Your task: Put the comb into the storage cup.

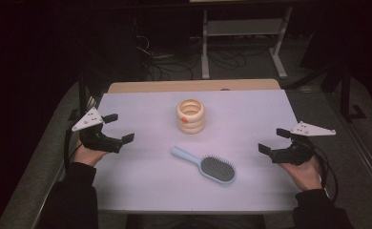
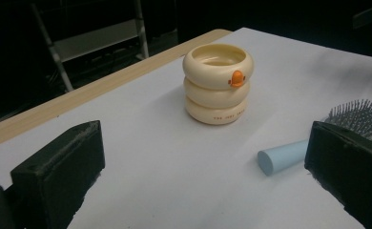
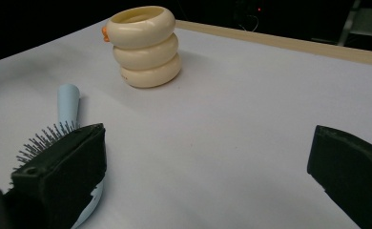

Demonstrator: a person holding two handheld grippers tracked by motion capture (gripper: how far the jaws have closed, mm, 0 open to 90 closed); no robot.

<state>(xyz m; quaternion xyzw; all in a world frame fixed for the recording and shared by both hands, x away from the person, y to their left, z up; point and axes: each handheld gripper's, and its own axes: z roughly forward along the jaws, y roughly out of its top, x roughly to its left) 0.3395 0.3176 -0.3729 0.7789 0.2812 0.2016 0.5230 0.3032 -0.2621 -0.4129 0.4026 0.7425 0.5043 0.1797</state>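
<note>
A cream ribbed cup (image 1: 191, 116) with a small orange knob stands upright near the middle of the white table (image 1: 141, 176). A light blue hairbrush (image 1: 204, 164) lies flat in front of it, bristles up, handle pointing back left. My left gripper (image 1: 119, 128) hovers open at the table's left edge, with nothing between its jaws. My right gripper (image 1: 273, 140) is open at the right edge, also holding nothing. The left gripper view has the cup (image 2: 218, 82) ahead and the brush handle (image 2: 282, 156) to the right. The right gripper view has the cup (image 3: 144, 45) and brush (image 3: 66, 119) at left.
A wooden strip (image 1: 193, 86) runs along the table's far edge. Beyond it, on the dark floor, are a white metal frame (image 1: 243, 28) and loose cables (image 1: 174, 62). Bare table surface lies around the cup and brush.
</note>
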